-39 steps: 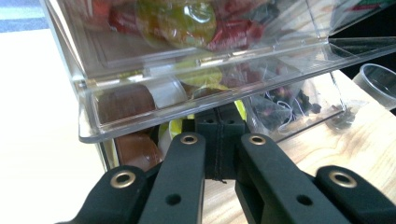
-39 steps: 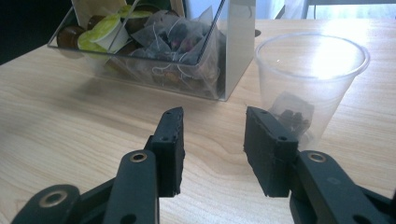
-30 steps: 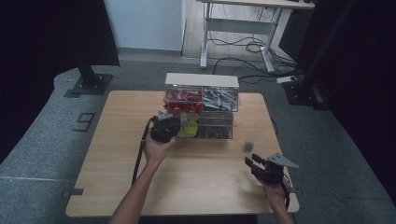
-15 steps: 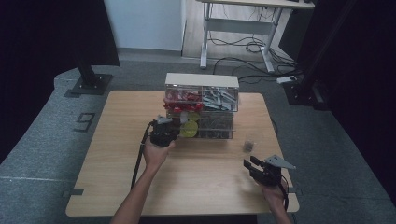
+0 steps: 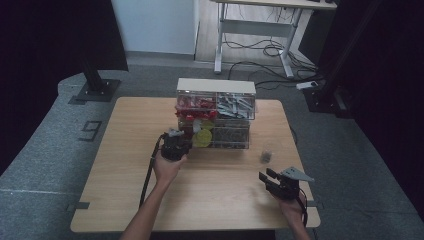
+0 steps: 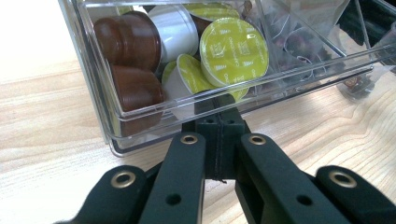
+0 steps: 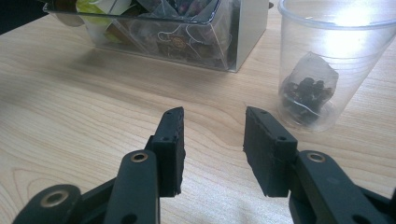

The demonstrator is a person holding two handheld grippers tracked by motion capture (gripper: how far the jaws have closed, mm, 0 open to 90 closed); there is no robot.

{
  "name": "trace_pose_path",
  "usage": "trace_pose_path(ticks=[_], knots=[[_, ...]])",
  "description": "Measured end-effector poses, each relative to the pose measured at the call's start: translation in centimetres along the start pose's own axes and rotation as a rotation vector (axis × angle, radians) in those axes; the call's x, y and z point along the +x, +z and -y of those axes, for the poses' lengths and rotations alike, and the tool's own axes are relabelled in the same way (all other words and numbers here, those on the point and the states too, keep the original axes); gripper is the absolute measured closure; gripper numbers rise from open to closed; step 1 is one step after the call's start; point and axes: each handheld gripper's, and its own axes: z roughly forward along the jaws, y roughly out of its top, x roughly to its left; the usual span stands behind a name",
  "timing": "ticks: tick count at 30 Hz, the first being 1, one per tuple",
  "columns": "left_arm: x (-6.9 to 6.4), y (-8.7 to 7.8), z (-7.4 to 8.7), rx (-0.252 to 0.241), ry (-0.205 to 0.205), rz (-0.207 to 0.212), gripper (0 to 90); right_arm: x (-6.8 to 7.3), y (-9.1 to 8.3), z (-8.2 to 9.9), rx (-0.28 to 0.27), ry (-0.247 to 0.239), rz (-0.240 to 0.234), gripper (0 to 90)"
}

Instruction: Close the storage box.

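A clear drawer organizer (image 5: 215, 112) stands at the back middle of the wooden table (image 5: 125, 175). Its lower left drawer (image 6: 116, 126) is slid out and holds yellow-lidded capsules (image 6: 233, 51) and brown capsules (image 6: 133, 42). My left gripper (image 5: 176, 142) is shut, and in the left gripper view its tips (image 6: 219, 105) sit against the drawer's front wall; whether they pinch a lip I cannot tell. My right gripper (image 5: 267, 180) rests near the front right corner, with its jaws (image 7: 212, 135) apart and nothing between them. Just beyond it stands a clear plastic cup (image 7: 322, 70) with a dark tea bag (image 7: 308, 95) inside.
The organizer's upper drawers hold red items (image 5: 195, 106) and grey items (image 5: 235, 105). Sachets (image 7: 177, 28) fill the lower right drawer. The cup (image 5: 266, 155) stands between the organizer and my right gripper. A desk frame with cables (image 5: 255, 35) stands behind the table.
My left hand has eased slightly toward the near edge with its jaws still shut at the drawer front. The right gripper has kept its place.
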Motion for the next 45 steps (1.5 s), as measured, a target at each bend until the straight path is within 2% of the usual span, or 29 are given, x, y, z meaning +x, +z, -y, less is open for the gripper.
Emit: trace_pose_path(ticks=[18, 29, 34, 38, 43, 45], knots=[[0.5, 1.1, 1.6, 0.036, -0.035, 0.016, 90.0, 0.1, 0.1, 0.1, 0.007, -0.003, -0.005, 57.7], [0.5, 1.2, 2.2, 0.045, -0.036, 0.025, 90.0, 0.1, 0.2, 0.2, 0.011, -0.003, -0.006, 57.7], [0.4, 1.2, 2.3, 0.029, -0.043, 0.03, 89.8, 0.1, 0.2, 0.2, 0.016, -0.005, -0.007, 57.6], [0.2, 0.9, 2.4, 0.016, -0.031, 0.025, 86.3, 0.1, 0.2, 0.2, 0.015, -0.004, -0.008, 57.6], [0.0, 0.7, 3.0, 0.007, -0.006, 0.022, 74.3, 0.2, 0.4, 0.1, 0.013, -0.001, -0.01, 56.2], [0.0, 0.7, 3.3, 0.003, -0.003, 0.022, 72.7, 0.2, 0.4, 0.1, 0.015, -0.003, -0.011, 55.7]])
